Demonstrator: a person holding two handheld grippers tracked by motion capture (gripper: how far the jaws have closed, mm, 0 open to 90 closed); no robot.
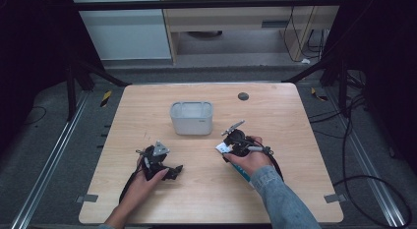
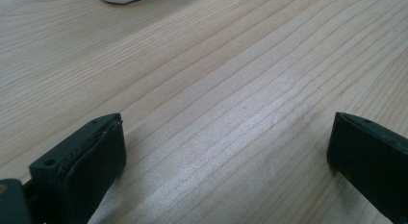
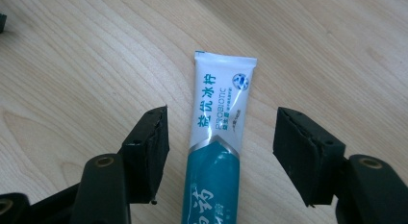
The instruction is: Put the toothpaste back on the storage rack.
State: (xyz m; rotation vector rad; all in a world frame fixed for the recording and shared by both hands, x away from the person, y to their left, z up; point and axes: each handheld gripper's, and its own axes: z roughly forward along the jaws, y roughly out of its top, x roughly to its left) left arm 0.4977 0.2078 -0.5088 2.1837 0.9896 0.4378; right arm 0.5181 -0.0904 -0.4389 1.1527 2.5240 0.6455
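Toothpaste is the thing in hand: the tube [image 3: 219, 137] lies flat on the table [image 3: 72, 65] between the spread jaws of the right gripper [image 3: 219, 152], with a gap on each side and neither pad touching it, so the step looks like lining up for a grasp that is not yet made. The next move, as I judge it, calls for closing squarely on the flat body of the tube without nudging it askew, then lifting it, likely toward the bin [image 1: 192, 118] that stands farther up the table. The left gripper [image 1: 162, 166] rests low on the wood nearer the person, jaws wide apart with nothing between them, well apart from the tube. In the high view the right hand [image 1: 248, 157] covers most of the tube, leaving a white end by the gripper; in the right gripper view the tube's lower end is cut off. Whether the bin holds anything is hard to make out.
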